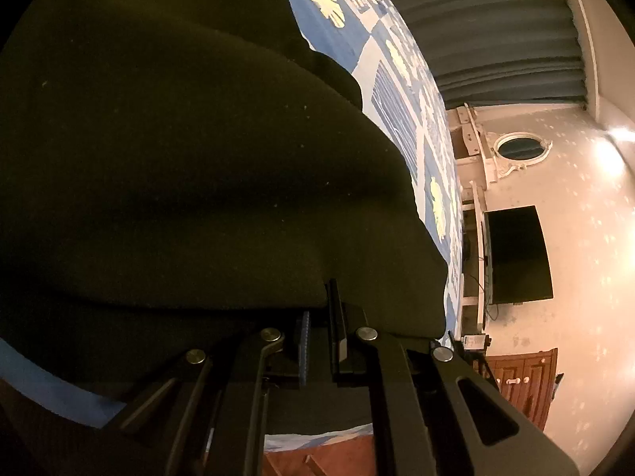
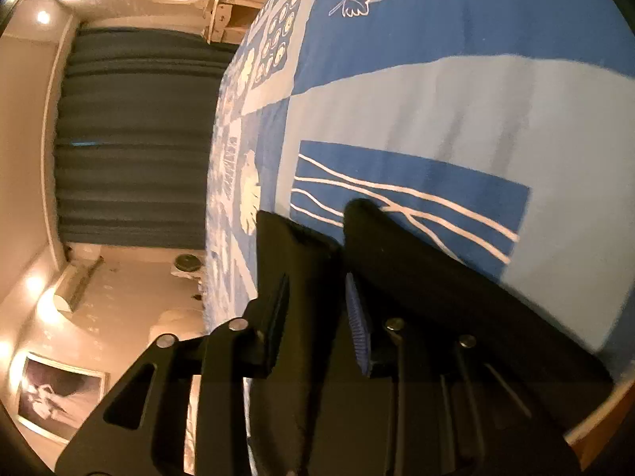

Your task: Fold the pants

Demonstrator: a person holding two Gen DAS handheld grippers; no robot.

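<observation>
The dark pants [image 1: 178,166] lie bunched in thick folds on the blue patterned bedspread [image 1: 397,91] and fill most of the left wrist view. My left gripper [image 1: 319,317] is shut on an edge of the pants, with the fabric draped over its fingertips. In the right wrist view a dark fold of the pants [image 2: 397,246] runs between and over the fingers of my right gripper [image 2: 317,297], which is shut on the cloth just above the bedspread [image 2: 436,99].
Dark curtains [image 2: 135,139] hang beyond the bed's far edge. A wall TV [image 1: 516,254], a white shelf unit [image 1: 476,206] and a wooden cabinet [image 1: 524,384] stand past the bed. A framed picture [image 2: 59,396] hangs on the wall.
</observation>
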